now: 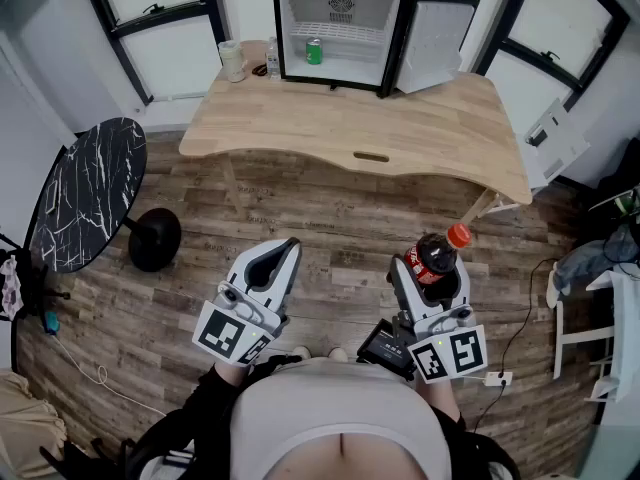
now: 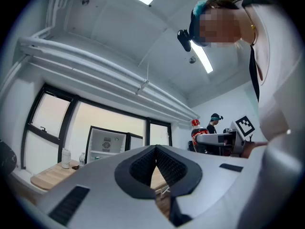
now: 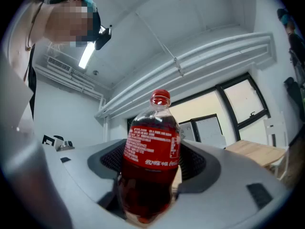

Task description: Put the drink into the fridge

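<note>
my right gripper [image 1: 430, 270] clamps the cola bottle [image 3: 151, 151] below its label; left gripper [image 2: 156, 152] is closed, empty. fridge [image 1: 340, 28] stands open, well apart: bottle may tilt loose in transit or knock the green can [image 1: 314, 52].

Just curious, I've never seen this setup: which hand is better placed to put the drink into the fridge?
The right. The right hand-held gripper clamps the cola bottle; the left hand-held gripper is shut and empty. The fridge stands open ahead.
</note>
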The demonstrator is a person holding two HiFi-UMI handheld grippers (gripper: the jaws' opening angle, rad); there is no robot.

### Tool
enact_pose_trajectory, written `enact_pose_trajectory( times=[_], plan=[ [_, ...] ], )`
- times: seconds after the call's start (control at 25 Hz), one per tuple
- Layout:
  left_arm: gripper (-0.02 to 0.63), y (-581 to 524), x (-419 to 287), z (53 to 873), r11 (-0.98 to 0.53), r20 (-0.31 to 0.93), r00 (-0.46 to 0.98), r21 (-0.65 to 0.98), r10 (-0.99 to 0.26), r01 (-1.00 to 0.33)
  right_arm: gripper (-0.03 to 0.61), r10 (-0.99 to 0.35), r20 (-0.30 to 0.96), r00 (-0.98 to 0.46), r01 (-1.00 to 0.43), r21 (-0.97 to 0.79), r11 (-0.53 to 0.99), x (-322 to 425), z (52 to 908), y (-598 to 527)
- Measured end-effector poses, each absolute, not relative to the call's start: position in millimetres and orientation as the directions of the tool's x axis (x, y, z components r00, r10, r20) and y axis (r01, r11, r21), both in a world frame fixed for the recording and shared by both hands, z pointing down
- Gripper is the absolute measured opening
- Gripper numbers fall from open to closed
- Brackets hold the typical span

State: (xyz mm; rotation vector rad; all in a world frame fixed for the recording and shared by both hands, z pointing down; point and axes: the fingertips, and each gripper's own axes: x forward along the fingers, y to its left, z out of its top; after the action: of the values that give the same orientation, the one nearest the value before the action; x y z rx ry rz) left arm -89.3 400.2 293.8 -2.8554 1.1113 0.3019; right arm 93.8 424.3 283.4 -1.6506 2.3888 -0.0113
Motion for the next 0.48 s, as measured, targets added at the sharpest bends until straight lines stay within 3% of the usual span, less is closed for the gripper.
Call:
enact_pose_trajectory(
  times=[0.48],
  plan=[
    [0.005,398.4,-86.5,293.3,-0.736,-0.203,0.719,0.012,-0.664,-0.677,0.341,-0.916,-0.191,-0.353,-0.913,-0.143,0.382,90.5,281.8,419.9]
  ],
)
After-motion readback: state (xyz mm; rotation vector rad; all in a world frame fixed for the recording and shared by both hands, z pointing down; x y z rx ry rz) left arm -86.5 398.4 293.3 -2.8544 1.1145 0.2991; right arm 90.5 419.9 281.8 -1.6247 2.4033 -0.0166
